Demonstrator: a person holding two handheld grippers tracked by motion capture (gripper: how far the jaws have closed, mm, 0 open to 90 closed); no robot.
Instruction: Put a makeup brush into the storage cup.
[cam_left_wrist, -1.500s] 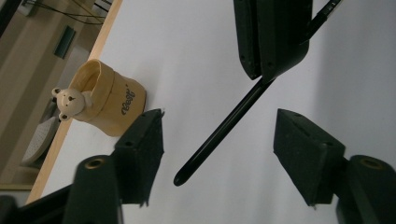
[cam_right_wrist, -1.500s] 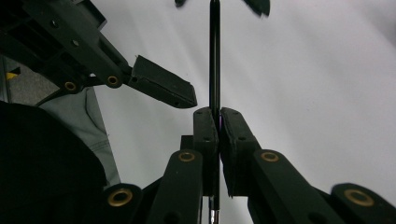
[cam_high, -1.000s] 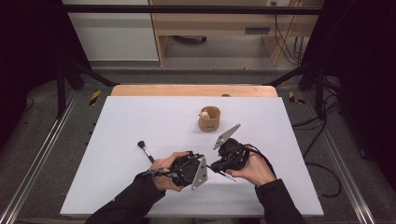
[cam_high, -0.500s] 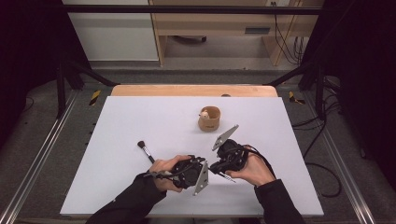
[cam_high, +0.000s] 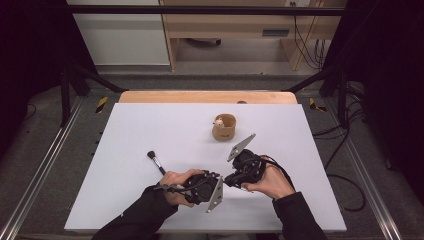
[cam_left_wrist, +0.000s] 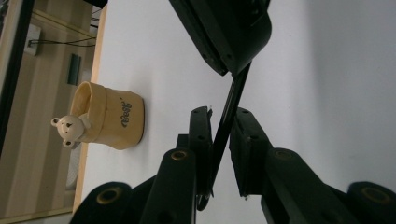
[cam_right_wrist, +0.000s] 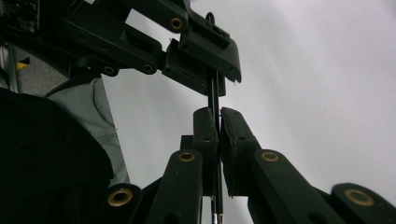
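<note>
A thin black rod (cam_left_wrist: 232, 100) (cam_right_wrist: 213, 95) spans the two grippers, which face each other tip to tip near the table's front middle. My right gripper (cam_right_wrist: 218, 114) (cam_high: 229, 180) is shut on it, and the rod runs straight between its pads. My left gripper (cam_left_wrist: 219, 116) (cam_high: 219, 180) has the rod slanting between its jaws, against one pad, with a sliver of white table showing beside the other. A tan cup (cam_high: 223, 127) (cam_left_wrist: 109, 119) with a small bear figure on its rim stands upright behind the grippers.
A black-headed brush (cam_high: 156, 162) lies on the white table (cam_high: 150, 125) just left of the left hand. A wooden strip edges the far side. Metal rails run along both sides, and cables lie on the floor at the right.
The left gripper has shifted slightly toward the front edge. Both hands otherwise stay where they were, and the brush and cup have not moved.
</note>
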